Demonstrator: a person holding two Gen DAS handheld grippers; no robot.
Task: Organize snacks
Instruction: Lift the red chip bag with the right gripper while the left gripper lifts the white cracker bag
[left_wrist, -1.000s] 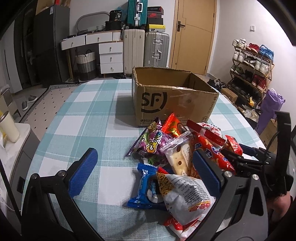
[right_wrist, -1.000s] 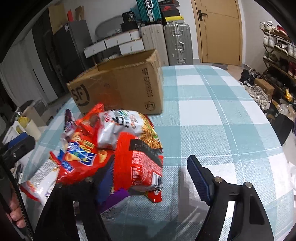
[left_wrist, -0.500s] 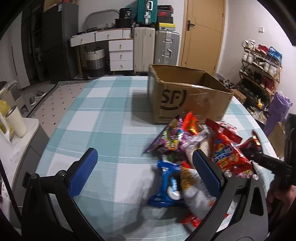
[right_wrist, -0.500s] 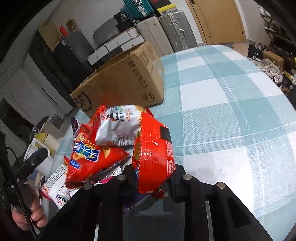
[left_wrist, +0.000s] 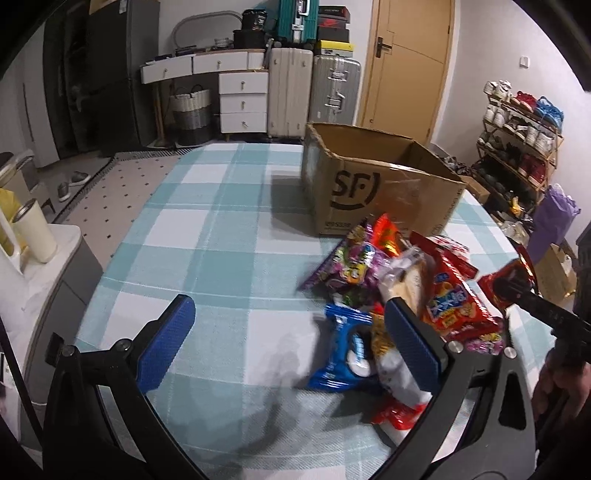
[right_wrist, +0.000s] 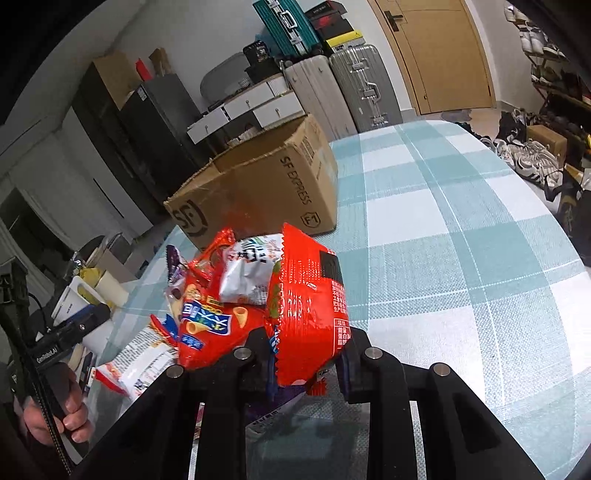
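Note:
A pile of snack bags (left_wrist: 399, 295) lies on the checked tablecloth in front of an open SF cardboard box (left_wrist: 373, 184). My left gripper (left_wrist: 291, 339) is open and empty, left of the pile, its right finger over a blue cookie pack (left_wrist: 343, 350). My right gripper (right_wrist: 306, 363) is shut on a red snack bag (right_wrist: 310, 302) and holds it lifted at the pile's edge; it shows in the left wrist view (left_wrist: 513, 288). The box (right_wrist: 258, 188) stands behind the pile (right_wrist: 218, 306).
The checked table (right_wrist: 461, 258) stretches to the right of the pile. A white side unit with a cup (left_wrist: 35, 236) stands off the table's left edge. Suitcases (left_wrist: 314, 92), drawers and a shoe rack (left_wrist: 517, 129) line the room behind.
My right gripper closed on the red snack bag and lifted it off the pile. My left gripper drew back and left, away from the pile, staying open.

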